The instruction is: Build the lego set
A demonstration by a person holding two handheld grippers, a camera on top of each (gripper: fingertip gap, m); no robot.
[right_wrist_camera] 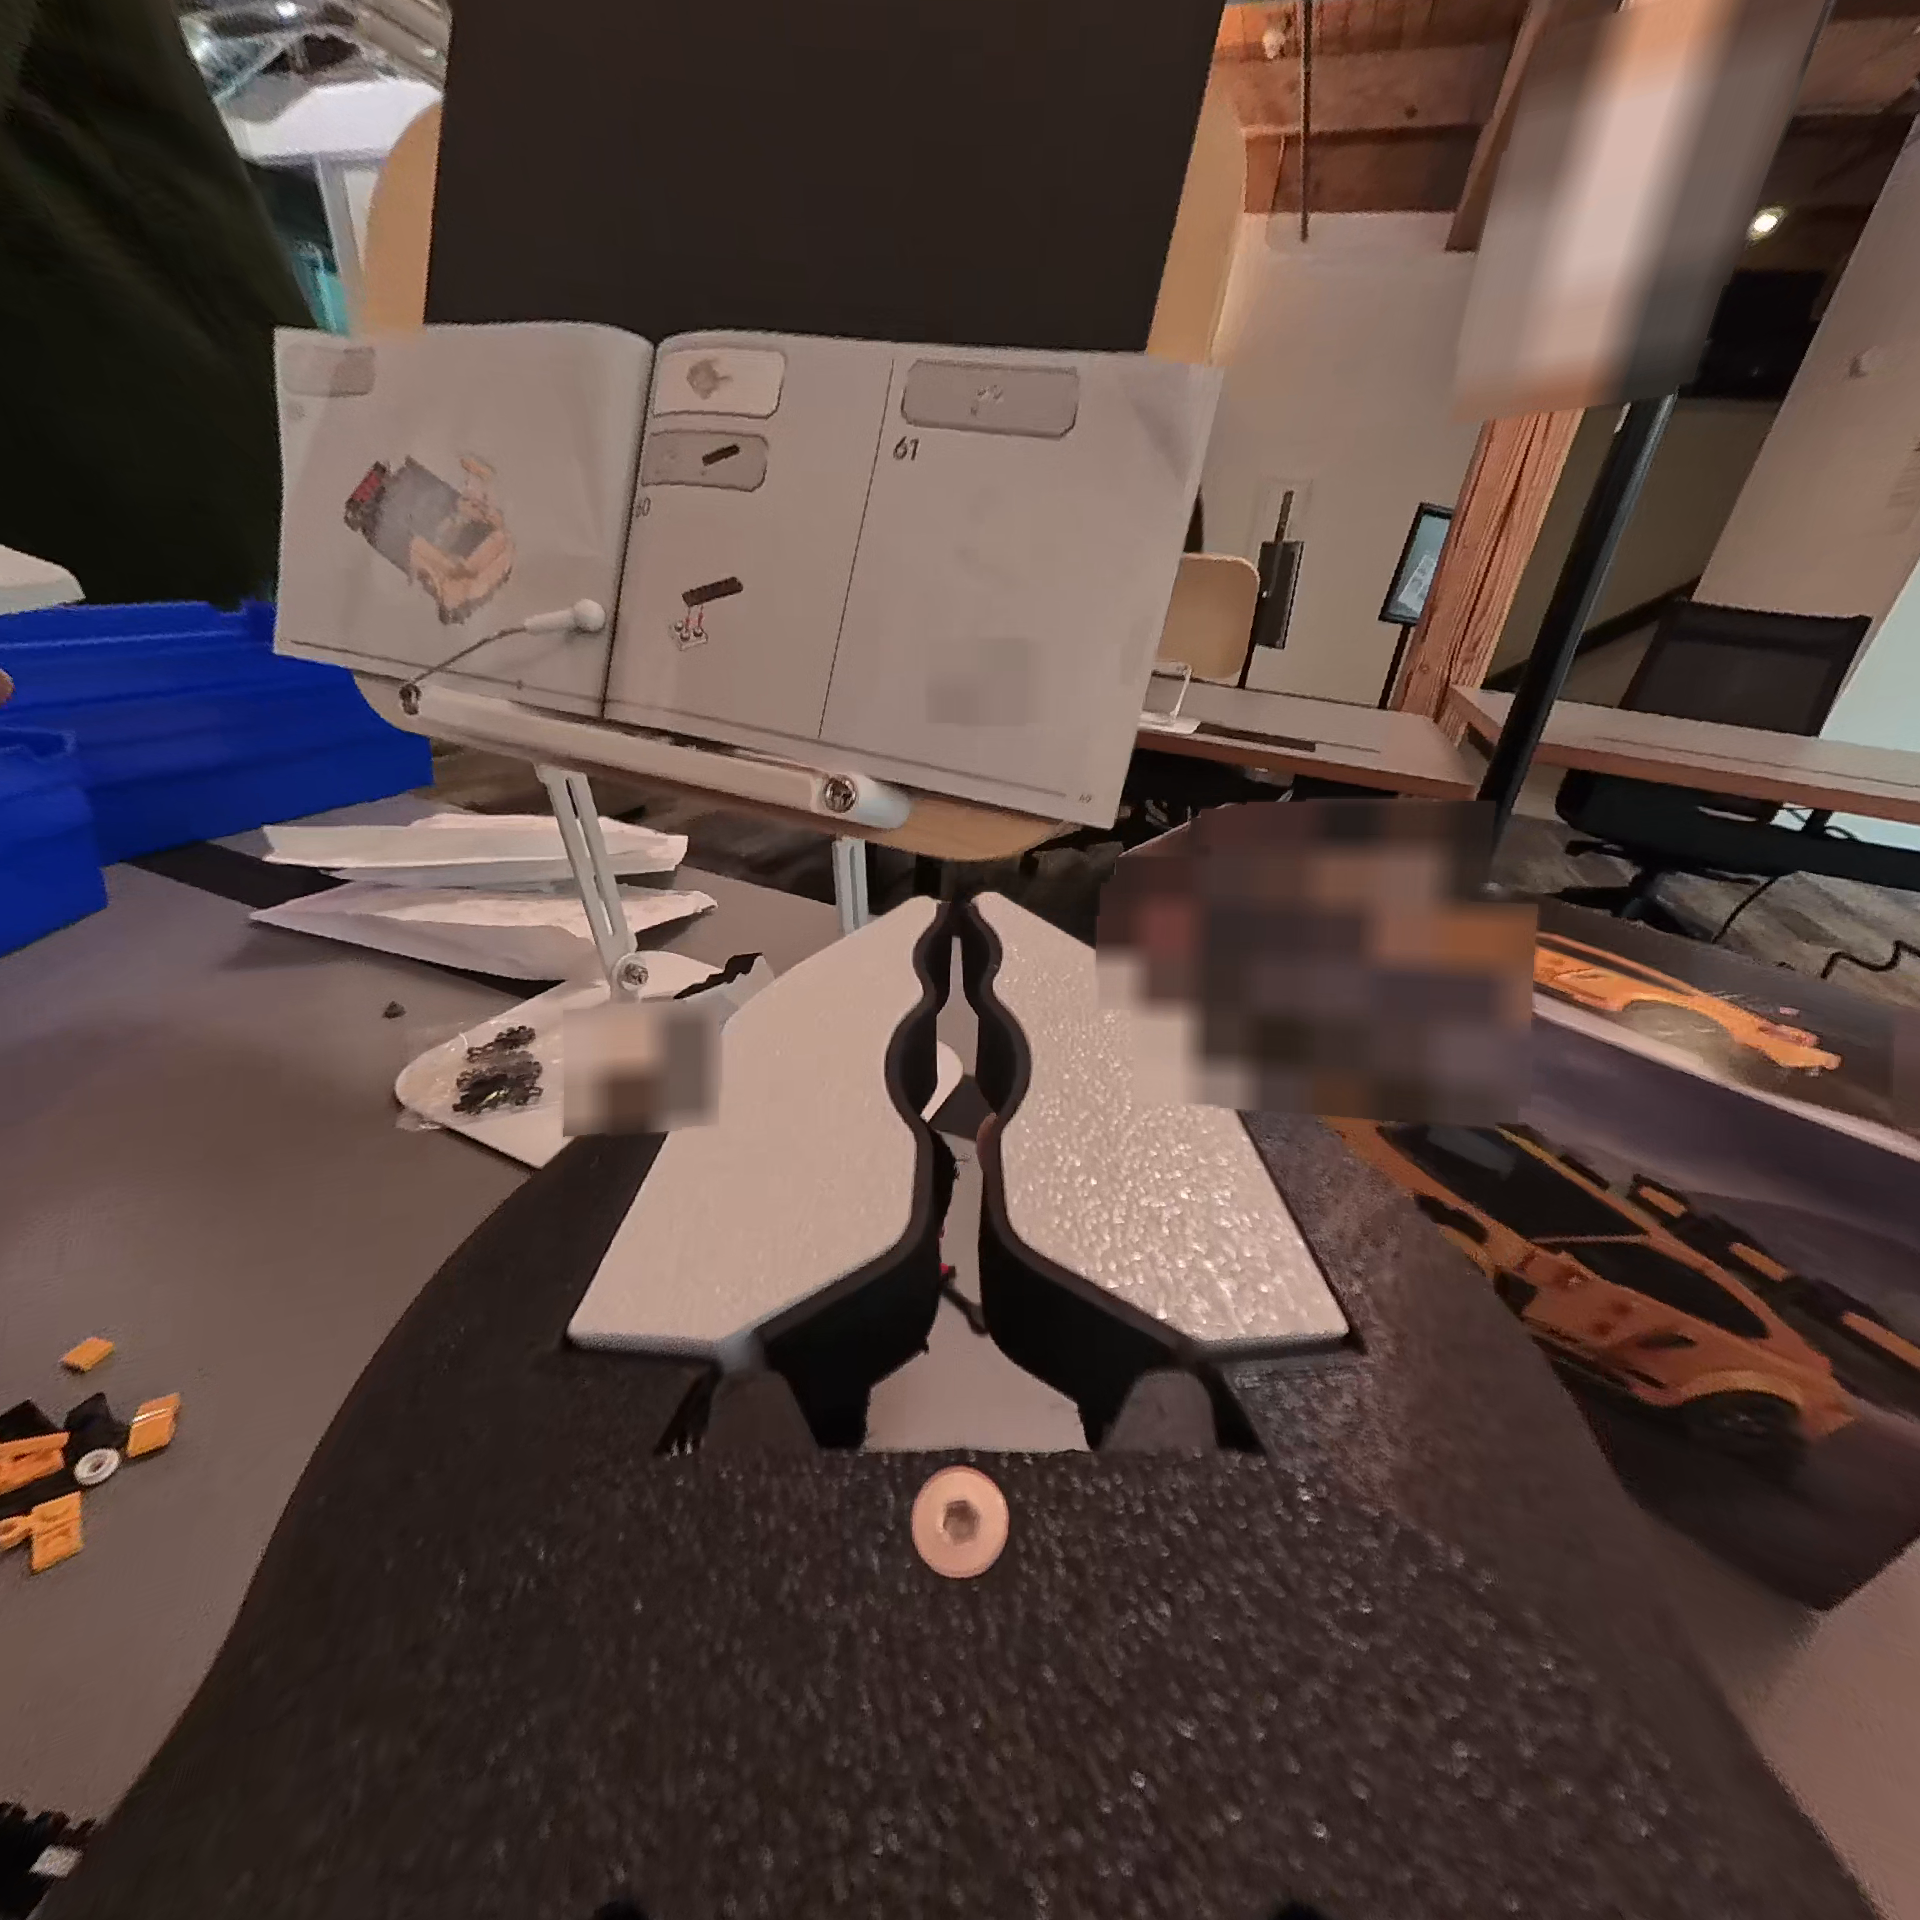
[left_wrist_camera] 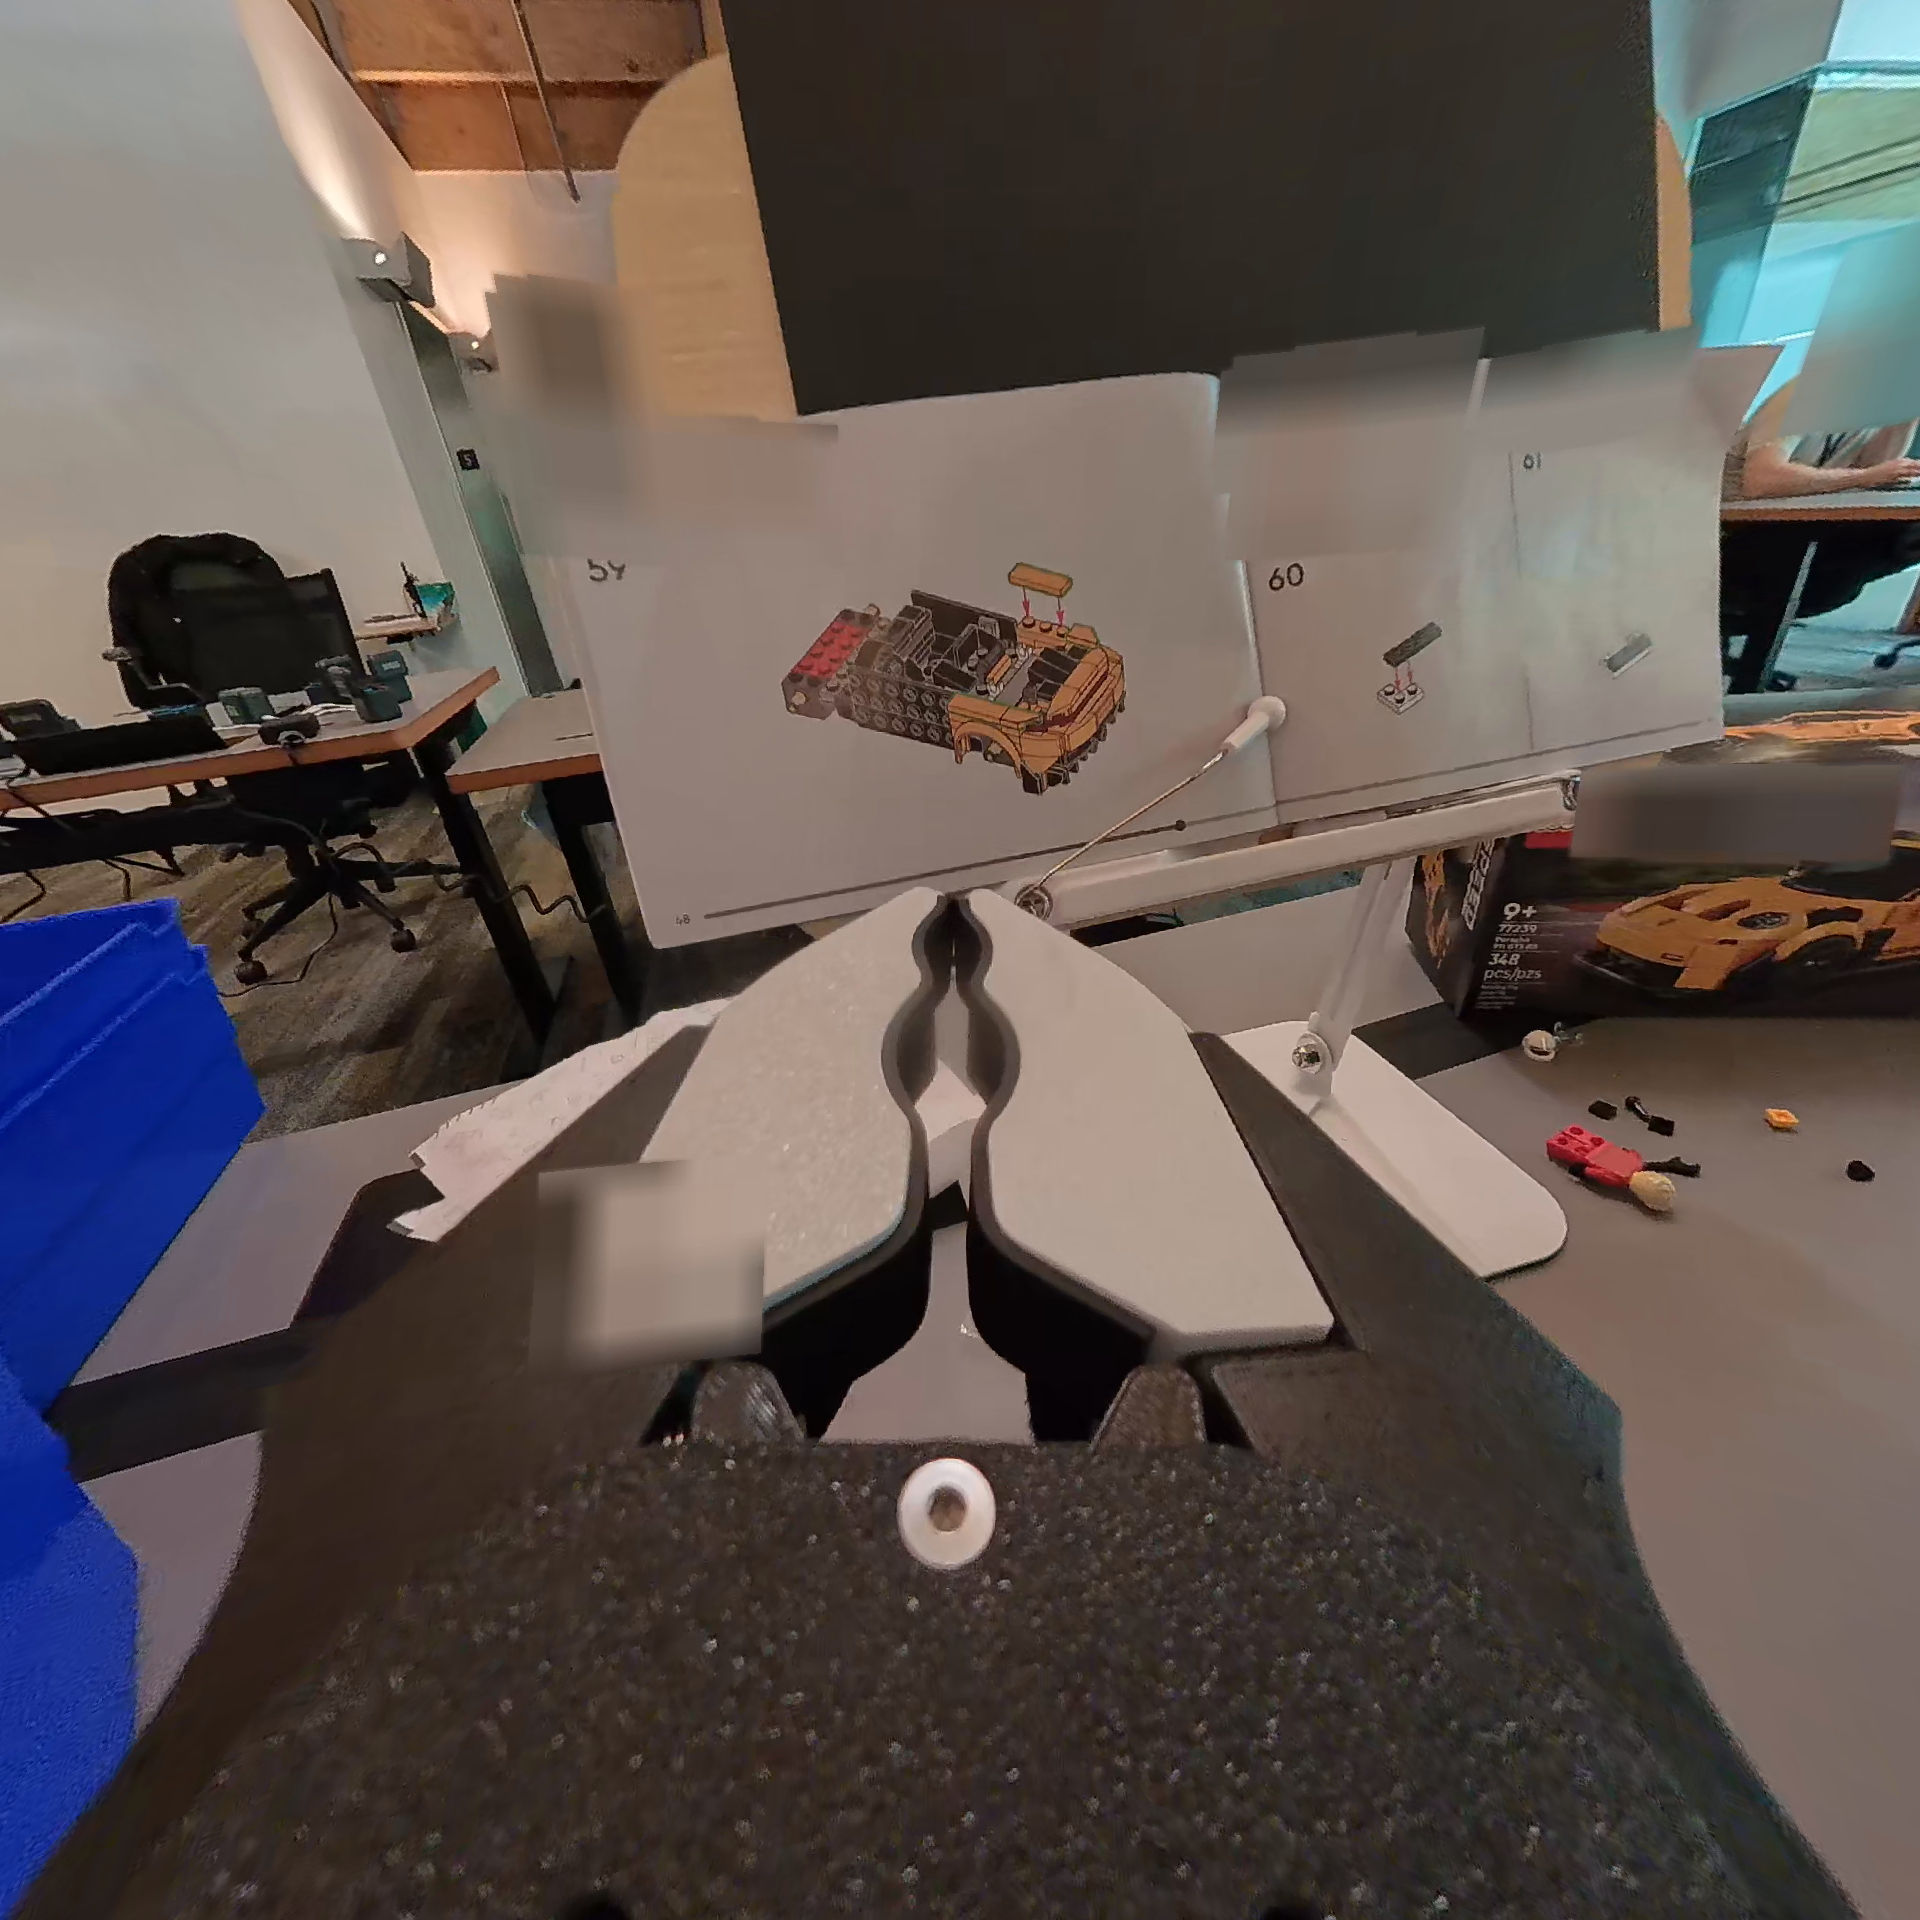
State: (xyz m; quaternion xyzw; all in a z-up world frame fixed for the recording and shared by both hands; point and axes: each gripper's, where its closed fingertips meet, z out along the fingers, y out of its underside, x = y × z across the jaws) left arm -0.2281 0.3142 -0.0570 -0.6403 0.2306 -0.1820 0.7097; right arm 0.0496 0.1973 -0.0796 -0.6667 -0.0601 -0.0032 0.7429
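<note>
My left gripper (left_wrist_camera: 951,914) is shut and empty, held above the grey table and pointed at the open instruction booklet (left_wrist_camera: 935,665) on its white stand (left_wrist_camera: 1382,1143). My right gripper (right_wrist_camera: 954,914) is also shut and empty, facing the same booklet (right_wrist_camera: 727,561). A red minifigure part (left_wrist_camera: 1600,1158), a small orange plate (left_wrist_camera: 1781,1118) and small black pieces (left_wrist_camera: 1652,1120) lie on the table at the right in the left wrist view. Orange and black car pieces (right_wrist_camera: 73,1455) lie at the left edge of the right wrist view.
Blue bins stand at the left (left_wrist_camera: 94,1122) (right_wrist_camera: 197,707). The set's box (left_wrist_camera: 1662,935) stands behind the loose parts and fills the right of the right wrist view (right_wrist_camera: 1621,1299). White paper bags (right_wrist_camera: 468,894) and a bag of small black parts (right_wrist_camera: 499,1070) lie near the stand. Spacing between my two grippers at the tips: around 30 cm.
</note>
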